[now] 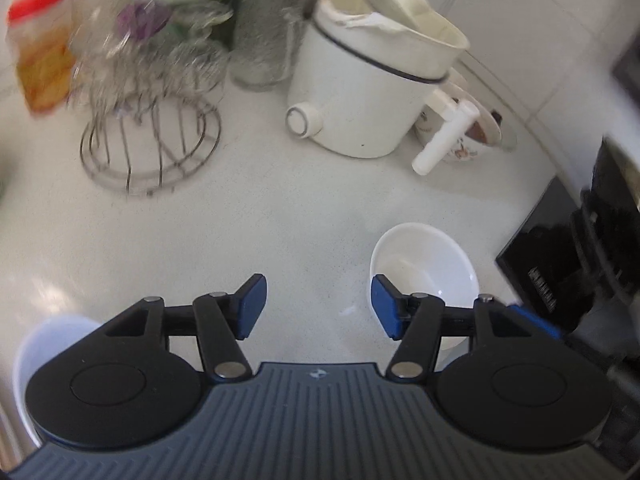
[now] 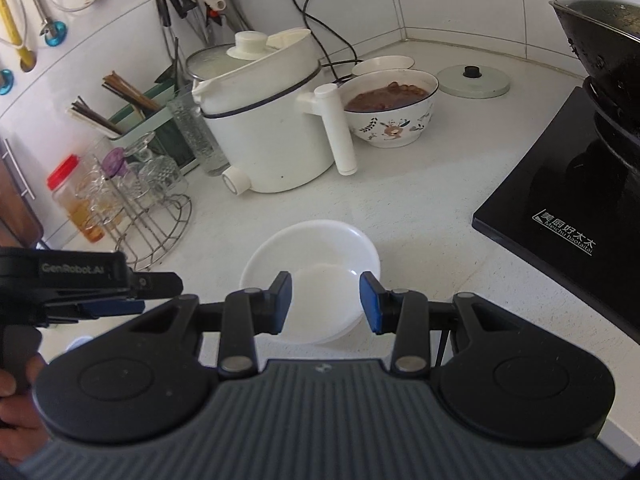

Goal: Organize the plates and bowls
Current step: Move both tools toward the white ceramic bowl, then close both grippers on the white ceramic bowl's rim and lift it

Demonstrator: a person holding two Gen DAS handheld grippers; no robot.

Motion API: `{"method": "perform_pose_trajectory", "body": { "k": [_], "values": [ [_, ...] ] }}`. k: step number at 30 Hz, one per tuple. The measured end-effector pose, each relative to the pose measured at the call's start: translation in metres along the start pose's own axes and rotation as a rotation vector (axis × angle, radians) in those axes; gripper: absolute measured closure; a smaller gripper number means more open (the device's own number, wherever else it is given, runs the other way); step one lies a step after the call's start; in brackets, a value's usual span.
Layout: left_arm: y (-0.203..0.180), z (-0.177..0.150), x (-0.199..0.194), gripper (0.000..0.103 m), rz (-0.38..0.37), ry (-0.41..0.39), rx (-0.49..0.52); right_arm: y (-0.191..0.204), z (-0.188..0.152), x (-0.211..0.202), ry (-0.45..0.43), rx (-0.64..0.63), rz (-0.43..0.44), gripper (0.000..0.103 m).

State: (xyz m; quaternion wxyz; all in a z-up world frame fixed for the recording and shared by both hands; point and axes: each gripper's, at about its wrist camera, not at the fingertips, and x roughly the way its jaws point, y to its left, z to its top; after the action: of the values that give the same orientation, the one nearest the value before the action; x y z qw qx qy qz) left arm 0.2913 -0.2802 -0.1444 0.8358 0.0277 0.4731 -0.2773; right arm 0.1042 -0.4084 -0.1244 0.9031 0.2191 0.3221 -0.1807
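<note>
A white bowl sits on the white counter, seemingly stacked on another white dish under it. My right gripper is open just above its near rim, holding nothing. In the left wrist view the same bowl lies to the right of my open, empty left gripper. Another white bowl shows at the lower left, partly hidden by the left gripper's body. The left gripper also shows at the left of the right wrist view.
A white electric pot stands behind, beside a patterned bowl of brown food, a small white dish and a glass lid. A wire rack with glasses stands left. A black induction cooker with a wok is right.
</note>
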Motion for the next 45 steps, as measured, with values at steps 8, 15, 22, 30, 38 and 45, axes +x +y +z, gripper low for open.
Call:
{"method": "perform_pose_trajectory", "body": {
  "k": [8, 15, 22, 30, 38, 45],
  "values": [
    [-0.012, 0.01, 0.014, 0.039, -0.021, -0.012, 0.054, -0.001, 0.006, 0.012, -0.031, 0.025, -0.023, 0.062],
    [-0.003, 0.021, 0.027, 0.039, -0.053, 0.035, 0.037, -0.007, 0.015, 0.022, -0.022, 0.044, -0.052, 0.063],
    [-0.003, 0.022, 0.045, 0.04, -0.119, 0.087, 0.021, -0.011, 0.015, 0.041, 0.02, 0.068, -0.067, 0.063],
    [-0.016, 0.021, 0.063, 0.047, -0.177, 0.119, 0.035, -0.019, 0.013, 0.056, 0.036, 0.037, -0.123, 0.062],
    [-0.025, 0.013, 0.078, 0.068, -0.206, 0.132, 0.075, -0.025, 0.007, 0.067, 0.065, 0.06, -0.092, 0.062],
    [-0.028, 0.009, 0.068, 0.068, -0.261, 0.084, 0.093, -0.026, 0.003, 0.062, 0.049, 0.11, -0.041, 0.062]
  ]
}}
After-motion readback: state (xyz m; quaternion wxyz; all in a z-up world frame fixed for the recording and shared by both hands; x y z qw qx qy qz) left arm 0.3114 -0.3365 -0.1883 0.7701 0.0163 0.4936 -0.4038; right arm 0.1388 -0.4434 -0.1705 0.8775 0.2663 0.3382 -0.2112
